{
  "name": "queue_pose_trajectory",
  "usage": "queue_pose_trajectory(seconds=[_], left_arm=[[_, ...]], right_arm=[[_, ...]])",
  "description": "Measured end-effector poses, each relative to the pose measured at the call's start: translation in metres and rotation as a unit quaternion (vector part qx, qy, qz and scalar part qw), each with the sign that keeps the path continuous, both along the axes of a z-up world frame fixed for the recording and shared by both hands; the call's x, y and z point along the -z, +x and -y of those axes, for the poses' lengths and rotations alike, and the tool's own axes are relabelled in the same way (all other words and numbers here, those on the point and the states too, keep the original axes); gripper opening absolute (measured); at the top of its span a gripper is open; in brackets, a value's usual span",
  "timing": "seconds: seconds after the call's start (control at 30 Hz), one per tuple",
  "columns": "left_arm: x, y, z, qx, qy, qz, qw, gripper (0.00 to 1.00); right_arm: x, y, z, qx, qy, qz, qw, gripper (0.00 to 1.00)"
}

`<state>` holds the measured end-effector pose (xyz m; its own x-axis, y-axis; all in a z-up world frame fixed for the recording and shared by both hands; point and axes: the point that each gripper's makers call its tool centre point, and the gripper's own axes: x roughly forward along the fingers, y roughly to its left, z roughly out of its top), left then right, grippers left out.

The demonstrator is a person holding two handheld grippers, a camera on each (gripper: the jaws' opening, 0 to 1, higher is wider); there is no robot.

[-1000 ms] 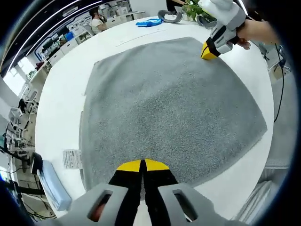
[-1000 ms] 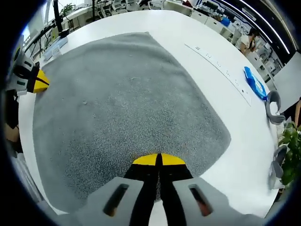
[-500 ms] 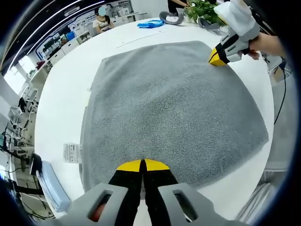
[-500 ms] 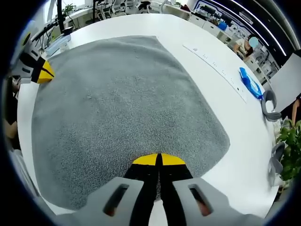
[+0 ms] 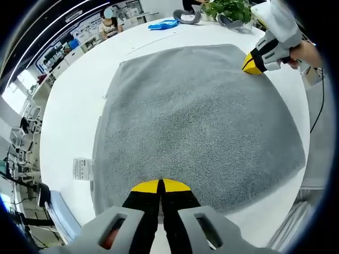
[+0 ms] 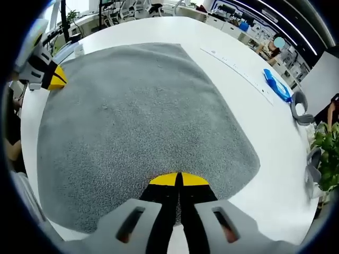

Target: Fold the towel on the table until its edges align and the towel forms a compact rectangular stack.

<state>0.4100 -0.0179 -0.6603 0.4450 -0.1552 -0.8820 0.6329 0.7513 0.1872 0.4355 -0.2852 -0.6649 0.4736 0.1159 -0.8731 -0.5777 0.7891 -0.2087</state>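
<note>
On white table (image 5: pixel 63 106): one gray towel (image 5: pixel 196 116), two grippers' jaws closed at its corners.

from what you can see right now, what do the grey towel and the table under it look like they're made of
The towel looks like soft terry cloth, matte grey: its surface shows a nubbly looped pile. The table looks like a hard, smooth white laminate or painted board, plain and evenly bright; which one can't be told.

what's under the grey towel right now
The grey terry towel lies spread flat on the round white table, whose bare top borders it. Whatever else might lie beneath is covered. Both tongs are shut on its near edge.
</note>
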Motion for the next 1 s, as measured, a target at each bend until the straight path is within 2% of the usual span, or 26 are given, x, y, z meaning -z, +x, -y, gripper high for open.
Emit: queue_pose_trajectory(seconds=[0.37, 0.67, 0.77, 1.0], left_arm=[[0.0, 0.011, 0.005, 0.018, 0.013, -0.005, 0.9997, 0.0], [0.0, 0.018, 0.006, 0.028, 0.022, -0.004, 0.9994, 0.0], [0.0, 0.02, 0.007, 0.032, 0.027, -0.004, 0.9991, 0.0], [0.0, 0.028, 0.009, 0.031, 0.023, -0.005, 0.9993, 0.0]], right_arm=[[-0.001, -0.014, 0.005, 0.032, 0.036, 0.023, 0.9986, 0.0], [-0.002, -0.034, 0.007, 0.06, 0.071, 0.037, 0.995, 0.0], [-0.002, -0.04, 0.006, 0.062, 0.073, 0.046, 0.9943, 0.0], [-0.003, -0.046, 0.005, 0.062, 0.076, 0.046, 0.9941, 0.0]])
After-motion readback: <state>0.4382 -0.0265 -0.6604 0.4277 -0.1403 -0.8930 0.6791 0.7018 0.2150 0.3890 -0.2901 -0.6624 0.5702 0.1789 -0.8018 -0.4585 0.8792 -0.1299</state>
